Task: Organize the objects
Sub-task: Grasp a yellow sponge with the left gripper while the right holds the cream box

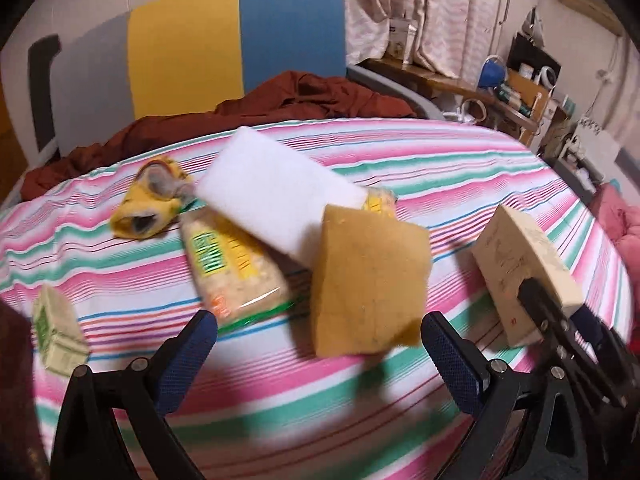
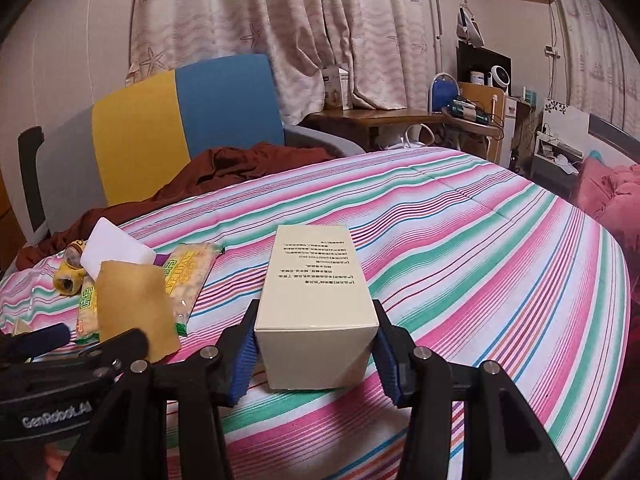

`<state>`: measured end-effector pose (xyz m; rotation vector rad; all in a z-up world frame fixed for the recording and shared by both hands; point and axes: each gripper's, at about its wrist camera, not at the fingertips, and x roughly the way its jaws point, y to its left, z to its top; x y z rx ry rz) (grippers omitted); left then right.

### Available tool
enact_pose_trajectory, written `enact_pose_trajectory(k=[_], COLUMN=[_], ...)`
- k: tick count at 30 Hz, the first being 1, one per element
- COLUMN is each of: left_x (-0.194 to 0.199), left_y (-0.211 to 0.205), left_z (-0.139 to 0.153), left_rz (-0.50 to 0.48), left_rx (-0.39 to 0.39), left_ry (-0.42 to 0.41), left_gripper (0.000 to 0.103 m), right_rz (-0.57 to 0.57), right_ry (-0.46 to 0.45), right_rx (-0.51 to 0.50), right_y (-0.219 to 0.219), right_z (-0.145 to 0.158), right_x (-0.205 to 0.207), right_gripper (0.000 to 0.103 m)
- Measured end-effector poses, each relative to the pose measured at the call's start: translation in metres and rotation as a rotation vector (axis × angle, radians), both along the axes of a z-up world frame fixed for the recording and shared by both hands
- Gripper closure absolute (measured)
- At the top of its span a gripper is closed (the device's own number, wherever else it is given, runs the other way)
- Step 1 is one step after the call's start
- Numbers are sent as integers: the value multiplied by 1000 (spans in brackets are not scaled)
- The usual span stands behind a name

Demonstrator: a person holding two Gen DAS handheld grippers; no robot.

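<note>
Right gripper (image 2: pixel 316 354): blue ribbed pads pressed against both side faces of a tall cream cardboard box (image 2: pixel 314 300) with printed text on its upper face; the box lies lengthwise away from the camera, its lower edge at or just above the pink, green and white striped bedspread (image 2: pixel 480 248); contact with the cloth cannot be told from this angle.

Left gripper (image 1: pixel 320 356): fingers spread wide, nothing between the pads; just beyond them, between the two fingertips in the left wrist view, a tan rectangular sponge (image 1: pixel 368 276), blurred.

Taking the cream box as landmark: the tan sponge sits near its left side; behind the sponge and touching it, a white foam block (image 1: pixel 276 192) lies tilted across a clear plastic snack packet with green and yellow lettering (image 1: pixel 232 268); further left of the box, a crumpled yellow wrapper (image 1: pixel 154 200); far left and nearest the camera, a small pale green-printed carton (image 1: pixel 60 340), apart from the rest.

Beyond the box: rust-brown crumpled cloth (image 2: pixel 224 168) at the bedspread's far edge; behind it a yellow and blue panelled headboard (image 2: pixel 192 120); patterned cream curtains (image 2: pixel 320 20) farthest back.
</note>
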<state>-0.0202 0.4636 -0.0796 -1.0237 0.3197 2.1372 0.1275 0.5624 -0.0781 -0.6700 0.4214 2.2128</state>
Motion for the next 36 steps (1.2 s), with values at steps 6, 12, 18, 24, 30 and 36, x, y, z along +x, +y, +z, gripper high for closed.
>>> enact_pose_trajectory(k=[6, 12, 18, 24, 30, 36], left_x=[0, 0, 8, 17, 24, 43], left_y=[13, 24, 16, -10, -41, -65], left_z=[1, -4, -4, -1, 3, 8], left_rz=[-37, -77, -99, -43, 18, 14], left_rx=[32, 21, 39, 59, 99, 136], left_ry=[25, 13, 34, 68, 90, 144], left_gripper=[20, 40, 46, 47, 47, 47], right_rz=[-1, -6, -7, -5, 12, 85], right_ry=[-4, -3, 0, 2, 9, 27], right_rx=[1, 3, 8, 14, 27, 98], right_y=[-1, 1, 0, -1, -3, -21], right_z=[0, 0, 1, 1, 3, 11], right_x=[1, 2, 1, 1, 0, -2], right_gripper=[52, 52, 52, 52, 52, 52])
